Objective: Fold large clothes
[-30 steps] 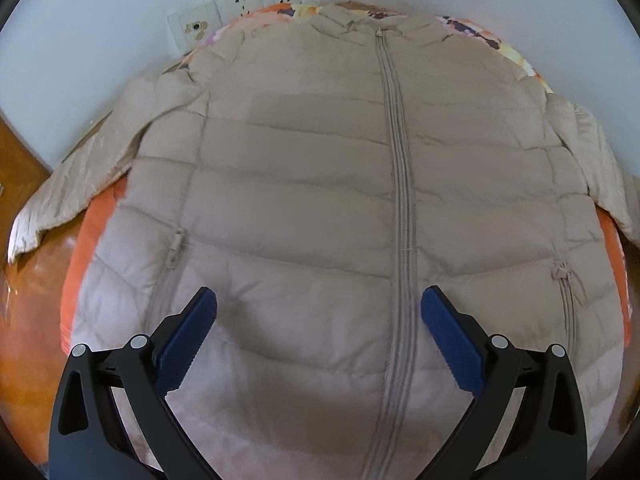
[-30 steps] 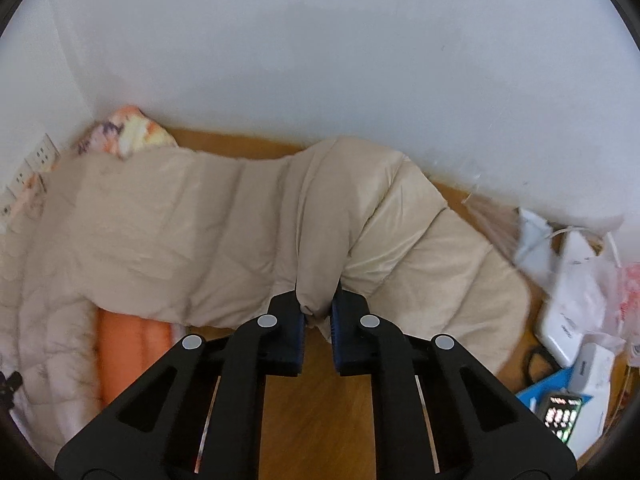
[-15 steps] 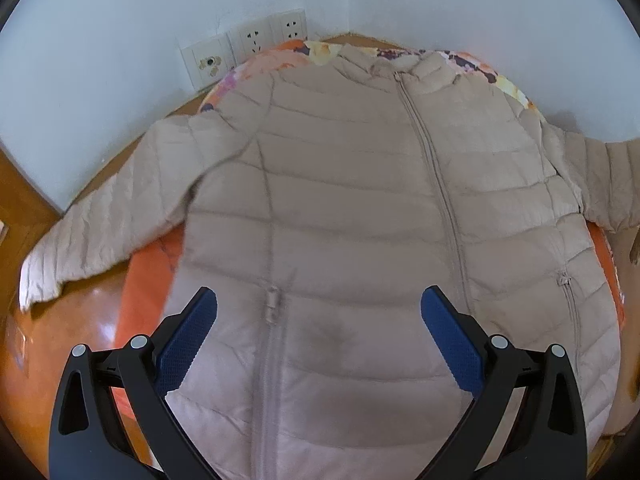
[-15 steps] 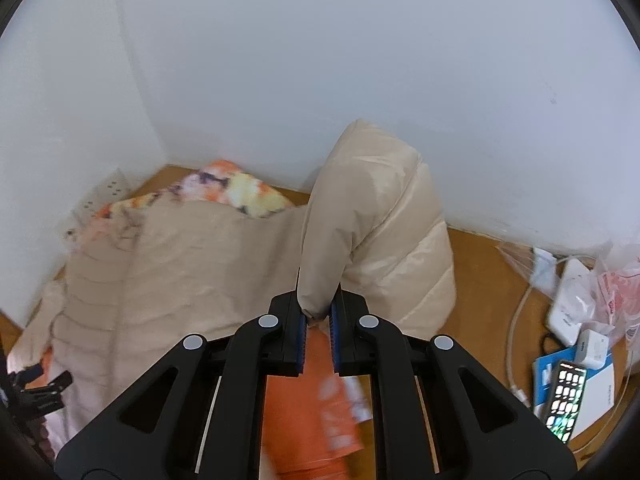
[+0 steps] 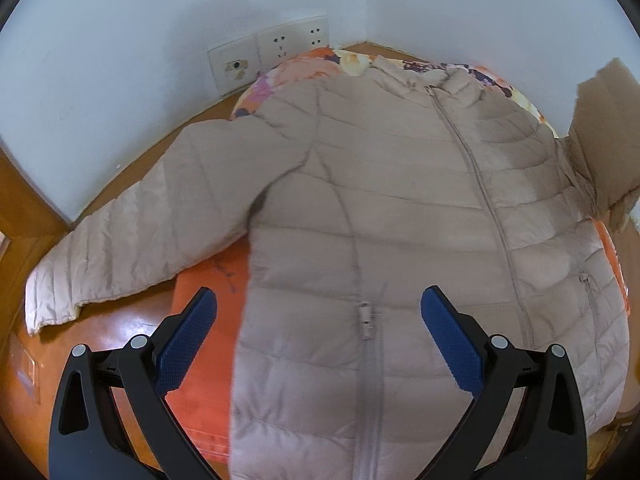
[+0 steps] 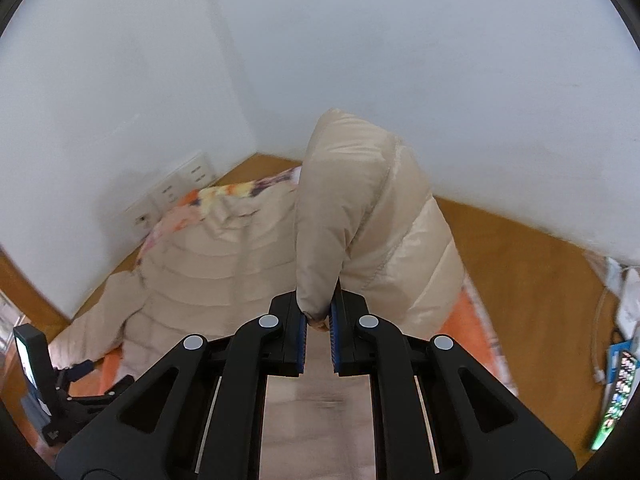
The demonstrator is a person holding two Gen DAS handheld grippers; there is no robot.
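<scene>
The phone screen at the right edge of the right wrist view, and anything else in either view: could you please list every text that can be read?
None can be read.
Phone screen: lit icons, too blurred.
Wall sockets: no lettering visible.
Jacket: no label visible.

We see a beige quilted jacket (image 5: 400, 208) lying zipped, front up, on the orange mat (image 5: 200, 288), one sleeve (image 6: 360, 208) lifted.
</scene>
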